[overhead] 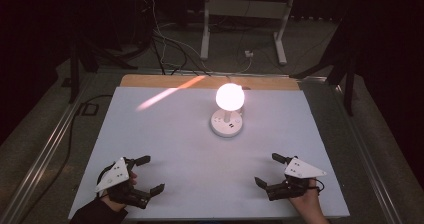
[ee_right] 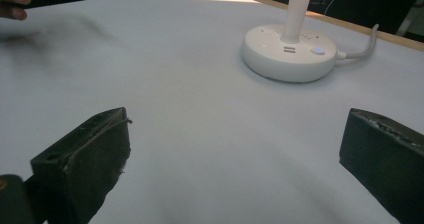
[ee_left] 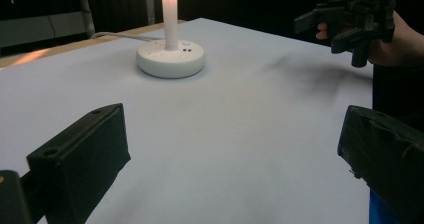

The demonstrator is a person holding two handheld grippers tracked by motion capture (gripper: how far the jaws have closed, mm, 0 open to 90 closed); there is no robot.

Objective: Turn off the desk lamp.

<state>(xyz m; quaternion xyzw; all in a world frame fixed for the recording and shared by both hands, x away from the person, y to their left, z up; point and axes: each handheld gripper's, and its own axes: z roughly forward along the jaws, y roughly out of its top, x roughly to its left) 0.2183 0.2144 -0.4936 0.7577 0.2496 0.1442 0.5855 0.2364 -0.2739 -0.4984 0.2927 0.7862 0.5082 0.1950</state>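
A small white table lamp (overhead: 227, 123) stands lit at the back middle of the white table (overhead: 190, 149), its globe (overhead: 230, 97) glowing. Its round base (ee_left: 170, 58) carries buttons, and its base (ee_right: 289, 52) has a cable leaving to the right. My left gripper (overhead: 149, 174) rests near the front left corner, open, nothing between its fingers. My right gripper (overhead: 270, 170) rests near the front right, open and empty too. Both point toward the lamp, well short of it. The right gripper (ee_left: 350, 24) in a hand appears in the left gripper view.
The lamp's cable (overhead: 240, 79) runs off the table's back edge to the floor. A wooden strip (overhead: 210, 82) borders the table's far edge. A white stand (overhead: 245, 19) and more cables lie on the dark floor behind. Metal rails (overhead: 45, 149) flank the table.
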